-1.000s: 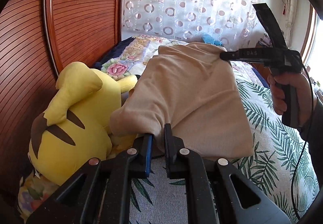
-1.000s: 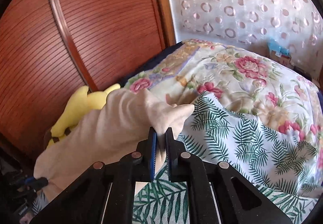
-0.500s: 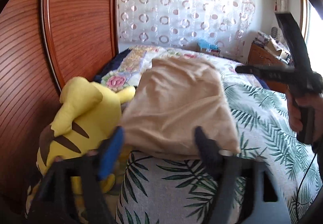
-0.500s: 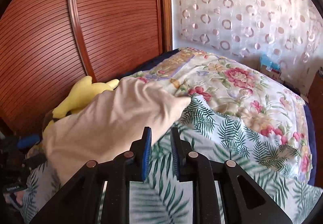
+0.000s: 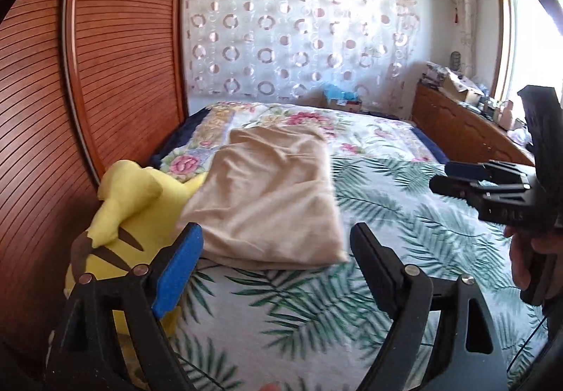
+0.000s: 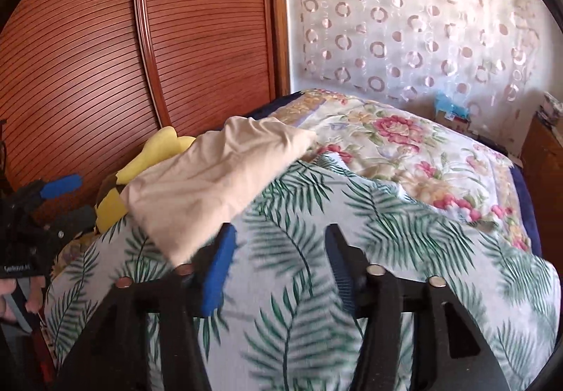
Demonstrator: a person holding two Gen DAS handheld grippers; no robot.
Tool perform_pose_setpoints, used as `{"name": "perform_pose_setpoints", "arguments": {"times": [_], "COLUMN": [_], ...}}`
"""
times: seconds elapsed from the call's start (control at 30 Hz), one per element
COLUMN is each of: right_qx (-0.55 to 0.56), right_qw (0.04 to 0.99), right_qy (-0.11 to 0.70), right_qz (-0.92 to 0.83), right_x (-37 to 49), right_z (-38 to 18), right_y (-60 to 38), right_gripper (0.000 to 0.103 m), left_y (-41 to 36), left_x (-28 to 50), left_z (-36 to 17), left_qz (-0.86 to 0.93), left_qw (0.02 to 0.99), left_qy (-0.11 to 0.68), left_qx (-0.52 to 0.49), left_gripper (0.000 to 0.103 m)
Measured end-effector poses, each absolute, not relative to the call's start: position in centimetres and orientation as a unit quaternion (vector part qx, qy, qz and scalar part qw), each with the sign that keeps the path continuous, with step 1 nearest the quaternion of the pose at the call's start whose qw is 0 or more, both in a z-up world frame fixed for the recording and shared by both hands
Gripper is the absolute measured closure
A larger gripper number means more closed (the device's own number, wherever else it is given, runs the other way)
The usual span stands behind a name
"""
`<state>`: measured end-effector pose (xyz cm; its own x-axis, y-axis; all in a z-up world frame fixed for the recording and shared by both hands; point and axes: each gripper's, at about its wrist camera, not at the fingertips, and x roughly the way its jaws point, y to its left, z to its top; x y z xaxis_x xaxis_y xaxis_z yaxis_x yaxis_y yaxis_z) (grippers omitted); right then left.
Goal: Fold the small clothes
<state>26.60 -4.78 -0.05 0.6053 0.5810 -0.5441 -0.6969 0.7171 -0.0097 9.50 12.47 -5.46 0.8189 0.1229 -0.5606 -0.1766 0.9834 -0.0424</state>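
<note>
A second ago both grippers pinched the beige garment (image 5: 271, 204); now the left gripper (image 5: 278, 250) and right gripper (image 6: 278, 250) have just spread their jaws, empty. The garment lies folded on the bed (image 5: 404, 215), touching the yellow plush toy (image 5: 130, 208) to its left, with a ribbed wooden wardrobe (image 5: 116, 56) beyond that and a ring-patterned curtain (image 5: 299, 28) behind.

A home bedroom: bed (image 5: 387, 187), curtain (image 5: 299, 32), plush toy (image 5: 130, 215).

The beige garment (image 5: 271, 201) lies folded into a rough rectangle on the bed (image 5: 404, 215), near its left edge. It rests flat, with soft creases across its top layer. Its far end overlaps the floral quilt (image 5: 352, 134), its near part the palm-leaf cover. Its left edge touches the yellow plush toy (image 5: 133, 201). Nothing holds it.
</note>
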Motion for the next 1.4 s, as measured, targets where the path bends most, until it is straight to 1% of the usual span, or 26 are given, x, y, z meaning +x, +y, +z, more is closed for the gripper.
{"name": "perform_pose_setpoints", "arguments": {"times": [0.03,0.13,0.37,0.67,0.77,0.9,0.93,1.0,1.27,1.4], "right_qx": [-0.108,-0.091,-0.071,-0.030,-0.028,-0.008,-0.008,-0.005,0.004,0.008], "right_qw": [0.892,0.902,0.936,0.951,0.956,0.959,0.961,0.964,0.976,0.977], "right_qy": [0.260,0.258,0.238,0.217,0.208,0.193,0.188,0.177,0.140,0.133], "right_qz": [0.353,0.334,0.250,0.216,0.207,0.208,0.204,0.196,0.170,0.164], "right_x": [25.7,23.3,17.0,8.7,7.4,5.5,5.1,4.1,0.8,1.0], "right_z": [0.0,0.3,1.6,3.6,4.2,5.0,5.2,5.6,6.5,6.2], "right_y": [-5.5,-7.9,-13.8,-19.8,-19.9,-21.3,-21.5,-22.0,-22.1,-21.8], "right_gripper": [0.038,0.035,0.035,0.035,0.034,0.021,0.020,0.019,0.019,0.019], "left_y": [11.9,10.2,6.0,1.5,0.5,-0.7,-0.9,-1.2,-1.3,-1.1], "left_x": [9.3,8.9,7.8,6.4,6.3,5.7,5.6,5.3,3.5,2.8], "left_z": [-5.3,-4.8,-3.2,-0.9,0.3,2.0,2.2,2.9,4.6,5.1], "left_qz": [0.072,0.052,0.020,-0.004,-0.002,-0.008,-0.009,-0.011,-0.003,0.002], "left_qw": [0.953,0.956,0.961,0.965,0.966,0.970,0.971,0.972,0.979,0.981], "left_qy": [0.290,0.285,0.272,0.260,0.259,0.242,0.239,0.234,0.205,0.193], "left_qx": [-0.046,-0.043,-0.032,-0.016,-0.012,-0.004,-0.003,-0.001,-0.002,-0.004], "left_gripper": [0.017,0.017,0.017,0.017,0.017,0.017,0.017,0.017,0.017,0.017]}}
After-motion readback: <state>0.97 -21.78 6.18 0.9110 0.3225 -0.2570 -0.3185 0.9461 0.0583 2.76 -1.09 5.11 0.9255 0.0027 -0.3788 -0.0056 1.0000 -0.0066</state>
